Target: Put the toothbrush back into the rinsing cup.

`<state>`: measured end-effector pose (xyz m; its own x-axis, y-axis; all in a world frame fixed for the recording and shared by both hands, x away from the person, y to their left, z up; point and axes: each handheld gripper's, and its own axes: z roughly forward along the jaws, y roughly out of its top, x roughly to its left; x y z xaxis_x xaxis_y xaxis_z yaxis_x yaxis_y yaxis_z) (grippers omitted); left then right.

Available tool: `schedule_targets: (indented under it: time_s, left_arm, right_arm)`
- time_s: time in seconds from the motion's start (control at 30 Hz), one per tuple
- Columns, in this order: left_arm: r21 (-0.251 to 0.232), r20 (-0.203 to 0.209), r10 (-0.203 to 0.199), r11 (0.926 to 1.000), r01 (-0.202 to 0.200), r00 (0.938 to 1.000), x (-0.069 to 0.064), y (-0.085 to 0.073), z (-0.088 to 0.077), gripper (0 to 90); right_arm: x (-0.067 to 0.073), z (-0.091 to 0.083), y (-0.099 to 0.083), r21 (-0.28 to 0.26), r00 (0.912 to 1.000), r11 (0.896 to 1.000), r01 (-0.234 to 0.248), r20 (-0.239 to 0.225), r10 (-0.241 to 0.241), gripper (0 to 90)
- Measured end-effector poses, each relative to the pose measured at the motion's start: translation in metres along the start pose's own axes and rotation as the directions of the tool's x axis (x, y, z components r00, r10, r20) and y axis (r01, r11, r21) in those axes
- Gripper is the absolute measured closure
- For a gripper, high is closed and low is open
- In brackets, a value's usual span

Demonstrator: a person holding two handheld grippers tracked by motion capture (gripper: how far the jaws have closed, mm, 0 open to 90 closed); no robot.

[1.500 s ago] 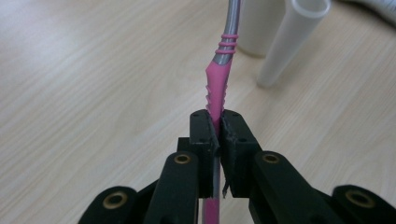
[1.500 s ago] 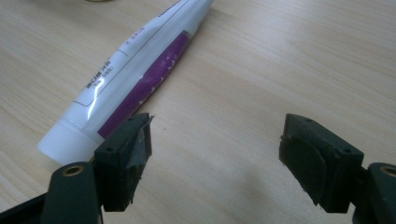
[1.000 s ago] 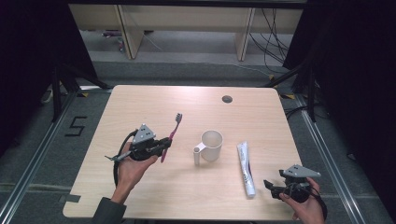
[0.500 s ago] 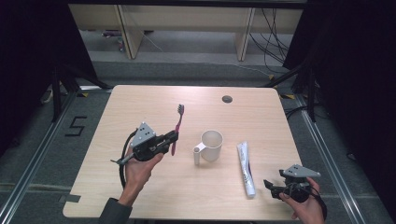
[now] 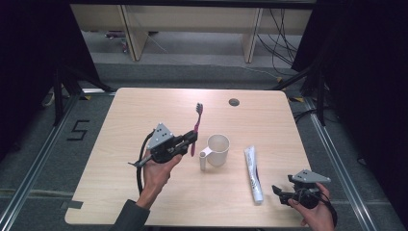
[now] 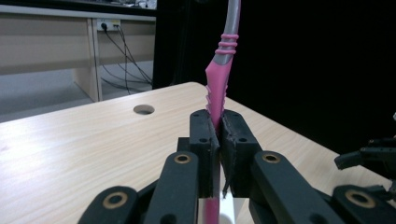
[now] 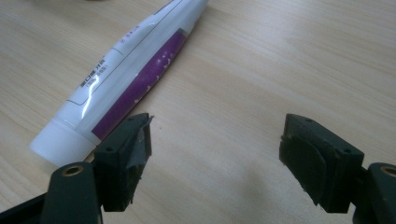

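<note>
From the high view, the left gripper (image 5: 191,140) is clamped on the pink toothbrush (image 5: 196,126), grabbing it low on the handle, so the brush sticks up and away with its bristle head at the far end. It's held up off the counter (image 5: 120,115), just left of the white mug (image 5: 217,149), whose handle points toward the near edge. The mug sits between the toothbrush and the toothpaste tube (image 5: 253,173), which lies flat to the right of it. The right gripper (image 5: 279,191) is parked at the near right corner with its jaws spread and nothing in them, right beside the tube's near end. There's also a small round hole (image 5: 234,102) in the counter toward the far edge.

Left gripper view: the two pads are squeezed tight on the toothbrush (image 6: 217,95), and you can see the ribbed pink grip turning grey higher up. The hole (image 6: 143,109) shows beyond, and the other gripper sits at the right edge.

Right gripper view: the right gripper (image 7: 217,140) is wide open over bare wood. The toothpaste tube (image 7: 130,70), white with a purple stripe, lies slantwise with its cap end just beside one pad; I can't tell whether they touch.
</note>
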<state>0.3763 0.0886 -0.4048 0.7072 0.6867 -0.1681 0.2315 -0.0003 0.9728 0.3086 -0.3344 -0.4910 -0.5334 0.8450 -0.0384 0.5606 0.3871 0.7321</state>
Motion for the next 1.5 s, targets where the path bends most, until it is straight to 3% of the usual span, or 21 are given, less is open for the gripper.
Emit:
schedule_targets:
  time_s: [0.43, 0.5, 0.57, 0.67, 0.77, 0.9, 1.03, 1.07, 1.17, 1.37, 1.4, 1.47, 1.5]
  left_arm:
    - [-0.021, 0.031, 0.016, 0.9997, -0.015, 0.9994, -0.006, -0.007, 0.025, 83.3]
    - [-0.024, 0.025, 0.016, 0.9996, -0.016, 0.9996, -0.005, -0.009, 0.026, 83.3]
    - [-0.026, 0.022, 0.009, 0.9996, -0.009, 0.9997, -0.004, -0.012, 0.028, 83.2]
    - [-0.029, 0.02, 0.013, 0.9995, -0.012, 0.9997, -0.003, -0.016, 0.029, 83.2]
    - [-0.023, 0.025, 0.021, 0.9995, -0.02, 0.9995, -0.004, -0.019, 0.029, 83.2]
    - [-0.028, 0.024, 0.031, 0.9991, -0.03, 0.9992, -0.004, -0.023, 0.029, 83.2]
    - [-0.038, 0.008, 0.04, 0.9985, -0.04, 0.9992, -0.004, -0.031, 0.028, 83.2]
    - [-0.037, 0.019, 0.032, 0.9988, -0.031, 0.9993, -0.003, -0.034, 0.028, 83.2]
    - [-0.031, 0.01, 0.043, 0.9986, -0.042, 0.999, -0.004, -0.038, 0.027, 83.1]
    - [-0.026, 0.018, 0.056, 0.9981, -0.055, 0.9983, -0.006, -0.048, 0.027, 83.1]
    - [-0.021, 0.022, 0.06, 0.998, -0.06, 0.9979, -0.006, -0.049, 0.027, 83.0]
    - [-0.01, 0.02, 0.071, 0.9975, -0.07, 0.9973, -0.006, -0.05, 0.027, 82.9]
    - [-0.003, 0.023, 0.072, 0.9974, -0.072, 0.9972, -0.006, -0.051, 0.027, 82.8]
  right_arm:
    - [0.001, 0.0, 0.0, -0.004, 1.0, 1.0, 0.001, -0.007, -0.001, 25.7]
    - [0.003, -0.001, 0.0, 0.013, 0.9995, 0.999, -0.03, -0.004, 0.031, 25.7]
    - [0.003, -0.001, 0.0, 0.014, 0.9996, 0.999, -0.03, -0.003, 0.03, 25.8]
    - [0.001, 0.0, 0.0, -0.003, 1.0, 1.0, 0.0, 0.0, 0.0, 25.7]
    - [0.001, 0.001, 0.0, -0.004, 0.9999, 1.0, -0.002, -0.012, 0.001, 25.7]
    - [0.004, -0.002, 0.001, 0.015, 0.9992, 0.999, -0.038, 0.01, 0.038, 25.7]
    - [0.003, -0.001, 0.0, 0.006, 0.9997, 1.0, -0.018, 0.015, 0.018, 25.7]
    - [0.004, -0.002, 0.001, 0.011, 0.9991, 0.999, -0.04, 0.013, 0.04, 25.7]
    - [0.003, -0.001, 0.0, 0.006, 0.9997, 1.0, -0.017, 0.018, 0.017, 25.7]
    - [0.004, -0.001, 0.001, 0.017, 0.9994, 0.999, -0.033, 0.011, 0.033, 25.7]
    - [0.002, 0.0, 0.0, 0.002, 0.9998, 1.0, -0.002, 0.017, 0.002, 25.5]
    - [0.005, 0.0, -0.001, 0.01, 0.9994, 0.999, -0.033, 0.004, 0.033, 25.5]
    - [0.003, 0.0, 0.0, 0.006, 0.9999, 1.0, -0.006, 0.014, 0.006, 25.4]
